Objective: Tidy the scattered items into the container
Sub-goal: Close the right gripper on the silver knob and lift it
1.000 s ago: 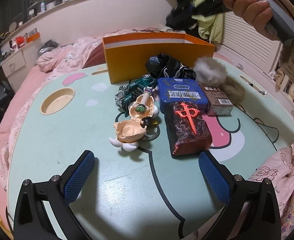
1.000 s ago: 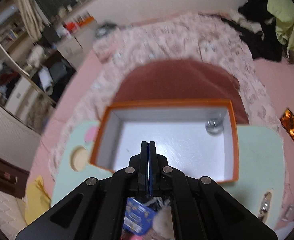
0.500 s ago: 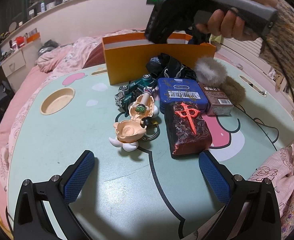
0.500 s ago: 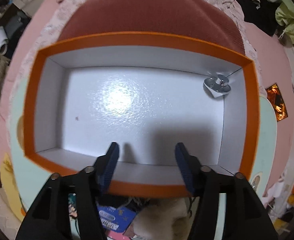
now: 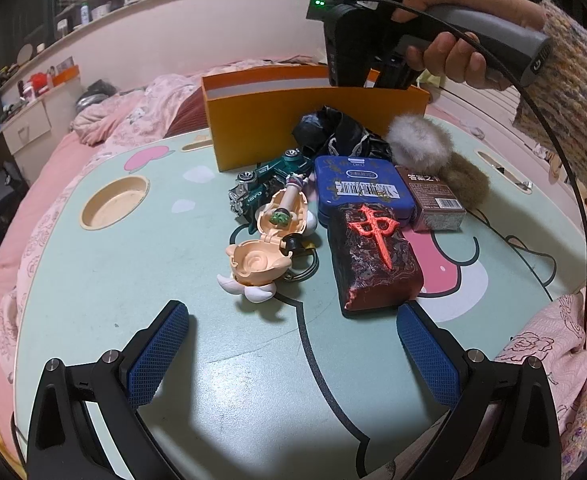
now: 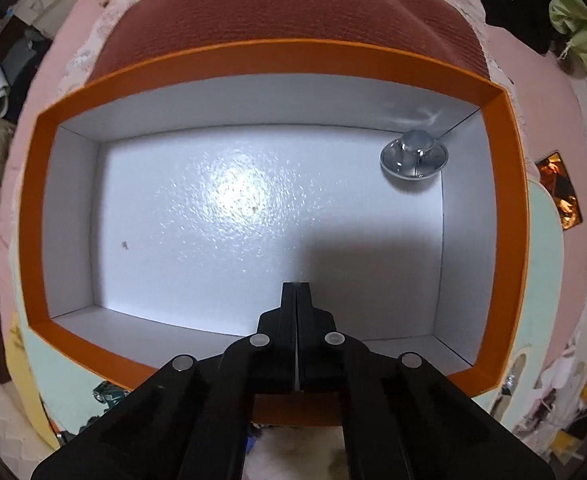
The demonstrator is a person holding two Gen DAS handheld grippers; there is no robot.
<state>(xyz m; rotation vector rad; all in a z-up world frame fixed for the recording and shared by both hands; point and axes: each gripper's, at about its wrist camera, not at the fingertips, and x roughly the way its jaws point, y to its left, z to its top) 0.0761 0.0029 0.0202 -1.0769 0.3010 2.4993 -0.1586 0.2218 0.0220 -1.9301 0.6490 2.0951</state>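
Your right hand-held gripper [image 6: 296, 292] hangs above the open orange container [image 6: 33, 216], its fingers pressed flat together with nothing between them. Inside, only a small shiny metal piece [image 6: 413, 158] lies in the far right corner of the white floor. With nothing to drop, lift straight up so you clear the near rim, then swing toward the pile and spread the fingers before you come down.

Your left hand-held gripper [image 5: 289, 344] sits low over the desk [image 5: 133, 280] with its blue pads [image 5: 159, 344] spread wide and holding nothing. The dark red block with the red character [image 5: 375, 258] lies just ahead of the right pad and looks the easiest pick: square the fingers to its long sides and close on the middle. The peach clamshell toy [image 5: 271, 246] lies open on a thin wire ring, so I would take it by the lower shell to keep the hinge from flapping.

Behind these lie the blue tin [image 5: 359, 188], the brown carton [image 5: 433, 202], the green toy car [image 5: 269, 188], a crumpled black bag [image 5: 333, 132] and two fur pom-poms [image 5: 421, 142], all crowded against the container's near wall.

From the left camera you cannot see into the container. From the right, your own gripper body hides most of the pile; only scraps of the car and fur show below the rim. What the black bag holds cannot be told.
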